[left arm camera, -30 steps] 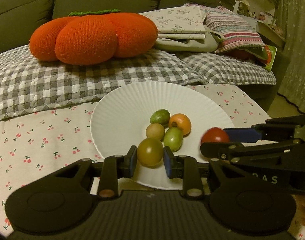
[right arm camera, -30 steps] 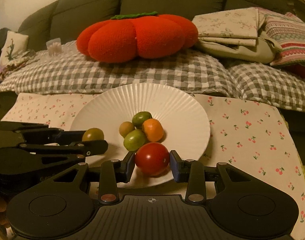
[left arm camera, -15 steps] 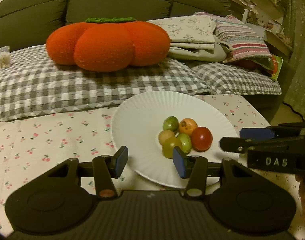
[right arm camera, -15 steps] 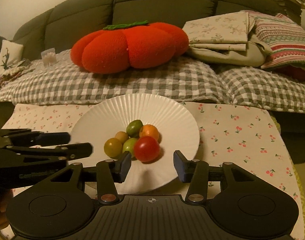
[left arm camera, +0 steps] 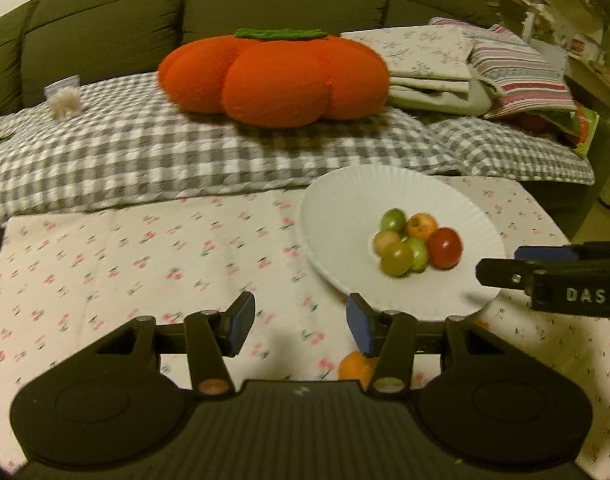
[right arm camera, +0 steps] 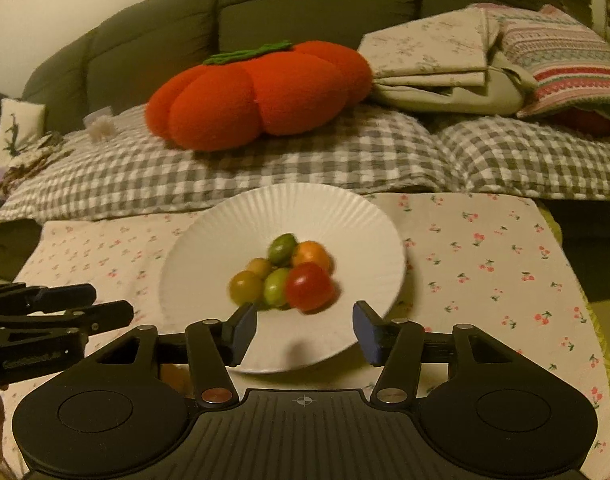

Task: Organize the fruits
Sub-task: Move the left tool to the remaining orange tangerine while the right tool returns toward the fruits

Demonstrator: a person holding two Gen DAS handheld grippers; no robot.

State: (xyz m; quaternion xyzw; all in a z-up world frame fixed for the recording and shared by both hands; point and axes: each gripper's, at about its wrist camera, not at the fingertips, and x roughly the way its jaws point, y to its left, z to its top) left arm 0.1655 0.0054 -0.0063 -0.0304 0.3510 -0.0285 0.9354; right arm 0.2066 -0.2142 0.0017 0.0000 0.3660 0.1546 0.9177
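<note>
A cherry-print cloth [left arm camera: 105, 272] covers the worktop in front of a green sofa [left arm camera: 105, 28]. Nearest the left wrist camera, the left tongs [left arm camera: 299, 322] stand spread wide with nothing between the blue pads, over bare cloth just left of the plate's near rim. An orange fruit [left arm camera: 355, 368] lies on the cloth, half hidden behind the right-hand finger. The right tongs [right arm camera: 303, 326] are likewise parted and empty, above the near rim of the plate [right arm camera: 209, 248]. On the plate six small fruits huddle touching: a red tomato [right arm camera: 309, 286] in front, an olive one [right arm camera: 245, 286], a green one [right arm camera: 276, 286], a tan, another green and an orange behind. Cloth lies open to the plate's left and right. Beyond, a checked blanket [right arm camera: 305, 160] bears an orange pumpkin cushion [right arm camera: 257, 96] and folded linens [right arm camera: 433, 56].
</note>
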